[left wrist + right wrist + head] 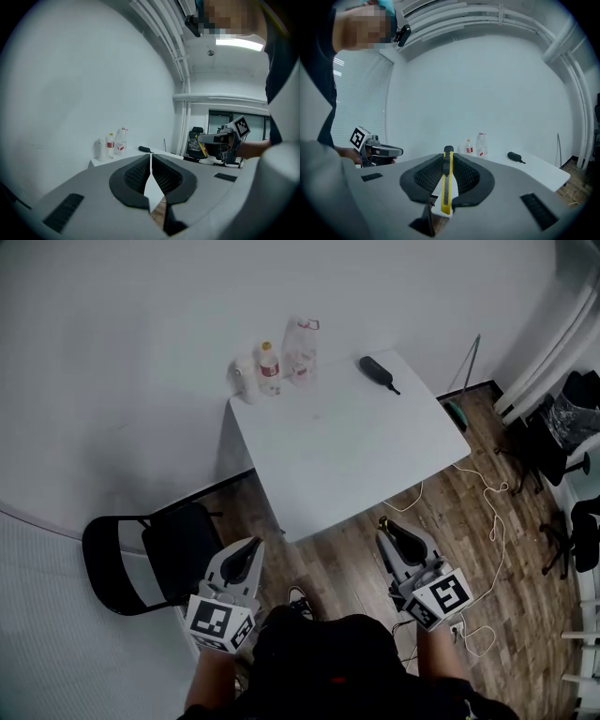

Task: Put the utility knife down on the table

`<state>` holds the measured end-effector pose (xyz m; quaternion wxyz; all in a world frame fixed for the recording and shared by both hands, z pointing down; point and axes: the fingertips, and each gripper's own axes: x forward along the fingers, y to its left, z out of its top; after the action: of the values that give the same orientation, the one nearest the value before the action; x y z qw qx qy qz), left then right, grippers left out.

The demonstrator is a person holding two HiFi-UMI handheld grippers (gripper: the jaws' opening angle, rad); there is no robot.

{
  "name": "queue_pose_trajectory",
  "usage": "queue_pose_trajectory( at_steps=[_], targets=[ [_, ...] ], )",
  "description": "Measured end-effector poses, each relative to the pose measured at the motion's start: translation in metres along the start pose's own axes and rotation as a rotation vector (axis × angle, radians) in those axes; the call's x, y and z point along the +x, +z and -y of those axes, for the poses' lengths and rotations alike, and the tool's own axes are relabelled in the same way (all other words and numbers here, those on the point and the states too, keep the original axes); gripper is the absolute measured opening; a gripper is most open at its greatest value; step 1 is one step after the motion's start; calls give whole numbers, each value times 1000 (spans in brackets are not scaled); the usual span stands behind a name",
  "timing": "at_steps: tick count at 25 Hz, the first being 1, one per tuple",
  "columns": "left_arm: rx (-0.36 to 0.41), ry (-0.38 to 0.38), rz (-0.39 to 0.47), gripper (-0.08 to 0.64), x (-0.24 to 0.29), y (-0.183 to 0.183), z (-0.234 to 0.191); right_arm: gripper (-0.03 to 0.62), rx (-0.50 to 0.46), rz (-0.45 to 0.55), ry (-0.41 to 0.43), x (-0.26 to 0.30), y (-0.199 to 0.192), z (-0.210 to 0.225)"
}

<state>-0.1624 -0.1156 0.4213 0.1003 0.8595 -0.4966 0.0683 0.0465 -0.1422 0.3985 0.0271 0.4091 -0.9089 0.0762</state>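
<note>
**Right gripper (pixel 448 151), carrying the tool.** The jaws are closed on the utility knife (pixel 446 183), which is clamped between the ribbed pads. The yellow body lies along the jaws' own line. Its dark end projects just past the jaw tips and its other end reaches back toward the gripper's base. The knife's long axis therefore points straight ahead of the gripper.

**Left gripper (pixel 151 158).** The jaws are drawn together with only a sliver between them and nothing held. It is level with the right gripper, off to that gripper's left.

**Target surface.** The white table (pixel 347 451) lies directly ahead of the right gripper. In the head view its near edge falls just beyond the jaw tips. That gripper holds the knife and fronts the bare near part of the top, so the set-down appears to call for a forward reach and a lowering of the knife flat.

**Far side.** Well beyond the jaws, at the table's far edge, stand bottles (pixel 269 368). To their right lies a black handled object (pixel 378 372).

**Periphery.** A black chair (pixel 141 559) stands left of the left gripper.
</note>
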Motion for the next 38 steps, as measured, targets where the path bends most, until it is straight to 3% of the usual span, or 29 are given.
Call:
queue_pose_trajectory(
  at_steps=[9,20,26,34,38],
  targets=[
    [-41,100,9,31,-7,-4,-57,75,-15,-43,101,80,1,-10],
    [-122,295,-15,31,24,-14,-45,75,-3,-192,293,157,-42,40],
    [-140,343,-31,31,51,-16,-40,75,-12,-351,342,194,-98,60],
    [-168,356,-62,31,56,-30,-43,75,-201,-626,410,234,-209,42],
    [-192,362,-69,31,54,-39,-50,75,-244,-750,437,239,-254,37]
  ],
)
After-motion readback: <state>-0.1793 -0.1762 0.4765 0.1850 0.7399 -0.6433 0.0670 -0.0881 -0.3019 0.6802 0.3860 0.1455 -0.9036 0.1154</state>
